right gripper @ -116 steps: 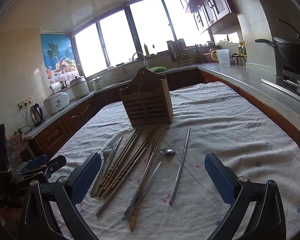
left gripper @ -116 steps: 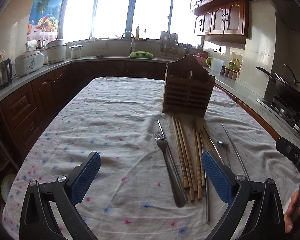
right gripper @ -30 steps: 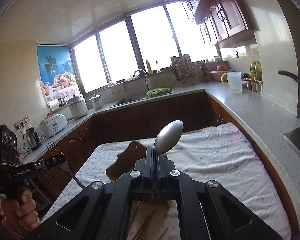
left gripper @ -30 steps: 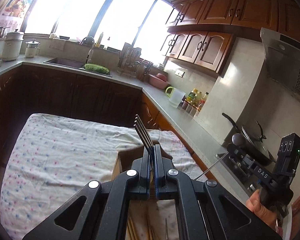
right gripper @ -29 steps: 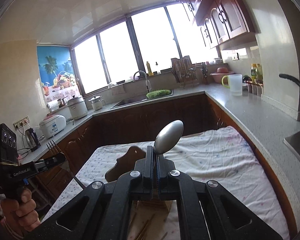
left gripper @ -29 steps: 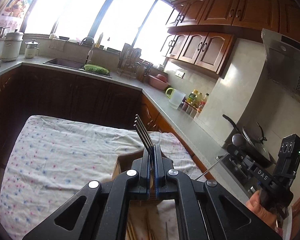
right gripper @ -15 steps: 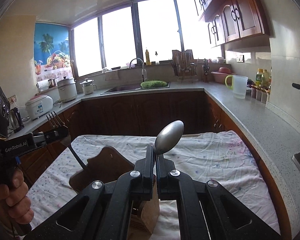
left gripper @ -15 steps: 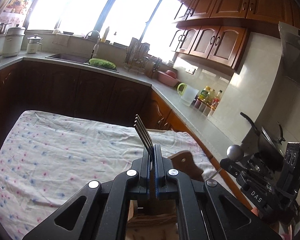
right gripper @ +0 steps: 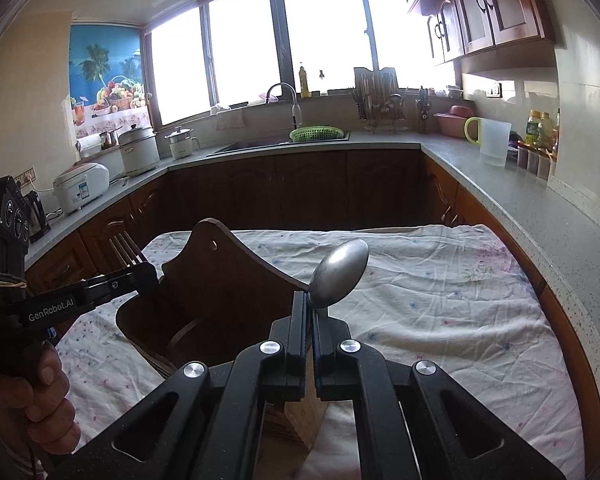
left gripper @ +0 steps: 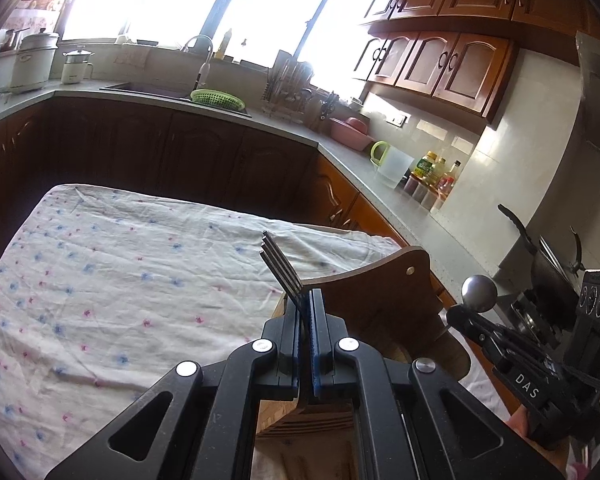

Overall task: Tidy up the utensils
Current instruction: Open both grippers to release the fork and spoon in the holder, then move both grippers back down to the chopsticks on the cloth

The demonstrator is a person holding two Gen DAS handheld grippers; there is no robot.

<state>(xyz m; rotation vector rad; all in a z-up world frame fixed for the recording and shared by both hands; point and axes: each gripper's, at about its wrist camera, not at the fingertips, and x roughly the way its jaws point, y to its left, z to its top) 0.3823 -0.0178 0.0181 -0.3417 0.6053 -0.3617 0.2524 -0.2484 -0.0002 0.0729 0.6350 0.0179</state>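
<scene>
Kitchen table [left gripper: 100, 280], cloth-covered: left gripper [left gripper: 305, 308] pinches the fork [left gripper: 280, 266], right gripper [right gripper: 311, 312] pinches the spoon [right gripper: 340, 272], both heads up. Both hover above the wooden holder [right gripper: 204, 292]; neither utensil is inserted yet, so organizing appears barely begun.

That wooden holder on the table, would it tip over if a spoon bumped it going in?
The wooden holder probably stays put: it looks thick-walled and sits flat on the tablecloth. Its tall back panel may make it top-heavy, and the cloth is wrinkled, so a hard knock from the spoon might shift it.
</scene>
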